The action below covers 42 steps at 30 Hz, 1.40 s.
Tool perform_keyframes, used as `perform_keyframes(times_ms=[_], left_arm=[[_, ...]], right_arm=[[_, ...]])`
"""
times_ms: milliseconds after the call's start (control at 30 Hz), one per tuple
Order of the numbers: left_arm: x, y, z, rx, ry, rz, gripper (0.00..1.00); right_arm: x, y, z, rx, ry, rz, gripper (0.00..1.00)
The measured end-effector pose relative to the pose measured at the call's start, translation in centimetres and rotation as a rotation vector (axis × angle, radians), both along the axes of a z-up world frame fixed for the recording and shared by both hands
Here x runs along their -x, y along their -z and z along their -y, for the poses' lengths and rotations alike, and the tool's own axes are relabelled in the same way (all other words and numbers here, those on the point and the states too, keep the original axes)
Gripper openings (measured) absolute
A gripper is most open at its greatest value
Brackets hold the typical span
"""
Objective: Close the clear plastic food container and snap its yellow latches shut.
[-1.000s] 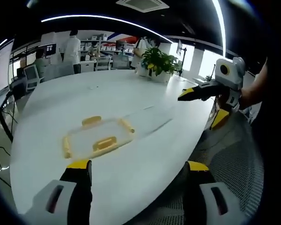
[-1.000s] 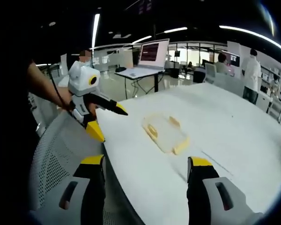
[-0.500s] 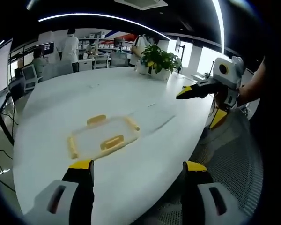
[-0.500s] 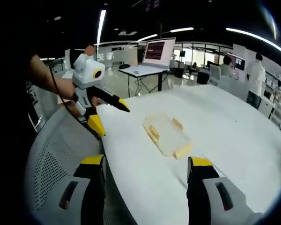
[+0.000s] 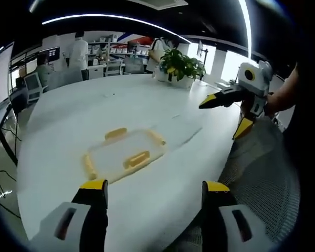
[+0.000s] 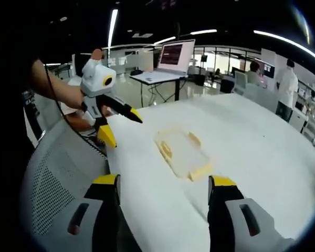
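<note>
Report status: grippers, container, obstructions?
Left gripper and right gripper open, empty, short of the clear container. It lies flat on the white table, untouched. Path clear.

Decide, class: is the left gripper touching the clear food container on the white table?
Apart. In the left gripper view, bare white table lies between the left gripper and the container.

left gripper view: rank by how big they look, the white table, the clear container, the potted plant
1. white table, by far the largest.
2. clear container with its yellow latches.
3. potted plant, which looks smaller, but it stands at the far edge, so its true size against the container is unsure.
</note>
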<state>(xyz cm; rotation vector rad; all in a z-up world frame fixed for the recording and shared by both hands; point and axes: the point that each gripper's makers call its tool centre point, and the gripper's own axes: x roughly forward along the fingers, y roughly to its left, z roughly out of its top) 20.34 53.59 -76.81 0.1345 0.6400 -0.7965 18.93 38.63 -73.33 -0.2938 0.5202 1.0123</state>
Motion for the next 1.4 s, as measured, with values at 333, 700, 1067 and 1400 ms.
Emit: perform_keyframes(times_ms=[333,700,1067,1400], left_arm=[[-1.4,0.0,-0.6,0.002,0.014,-0.015,0.69],[-1.9,0.2,-1.0,-0.011,0.055,-0.022,0.66],[-2.6,0.8,-1.1,-0.031,0.091,-0.046,0.63],[-4.3,1.2,-1.8,-0.065,0.112,-0.042,0.63]], right_arm=[[-0.9,0.4,-0.3,0.008,0.01,-0.006,0.65],[-1.2,0.8,-1.3,0.024,-0.022,0.009,0.68],[-2.7,1.5,-1.3,0.041,-0.023,0.012,0.68],[-4.1,2.1,-1.1,0.04,-0.014,-0.015,0.67]])
